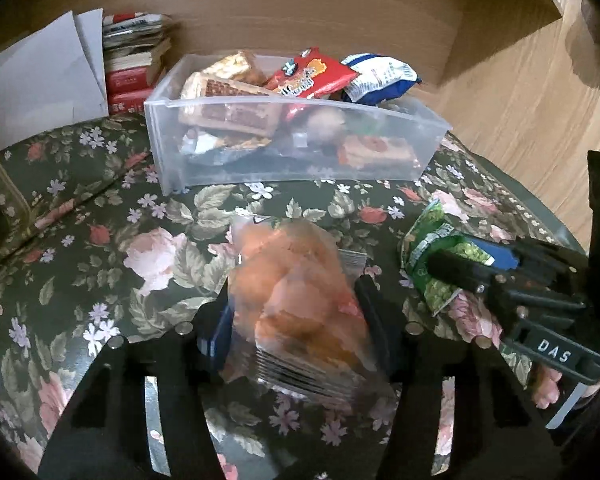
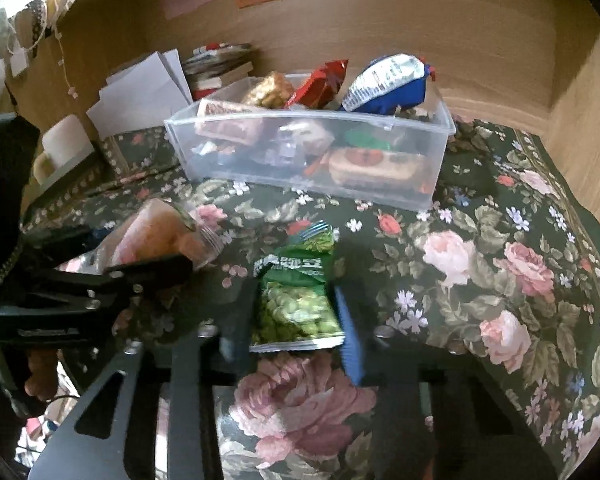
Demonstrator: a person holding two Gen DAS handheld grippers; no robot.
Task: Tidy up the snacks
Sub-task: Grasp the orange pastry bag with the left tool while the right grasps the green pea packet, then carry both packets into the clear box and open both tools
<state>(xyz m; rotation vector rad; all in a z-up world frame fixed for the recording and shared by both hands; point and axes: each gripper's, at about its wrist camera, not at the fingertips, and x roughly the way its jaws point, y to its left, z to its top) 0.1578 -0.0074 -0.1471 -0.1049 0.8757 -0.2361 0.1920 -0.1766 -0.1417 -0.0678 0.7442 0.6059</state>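
A clear plastic bin [image 1: 300, 160] [image 2: 308, 180] full of snack packets stands on the floral cloth ahead. My left gripper [image 1: 296, 304] is shut on a clear bag of orange snacks [image 1: 296, 292], held just above the cloth; it also shows at the left of the right wrist view [image 2: 156, 236]. My right gripper [image 2: 296, 312] is shut on a green pea snack packet [image 2: 296, 300], which also shows at the right of the left wrist view [image 1: 432, 256]. A red packet [image 1: 312, 74] and a blue-white packet [image 1: 380, 76] stick out of the bin's top.
A stack of books [image 1: 136, 60] and white papers [image 1: 40, 80] sit behind the bin on the left. A wooden wall [image 2: 380, 40] runs behind. The floral cloth [image 2: 500, 260] spreads to the right of my right gripper.
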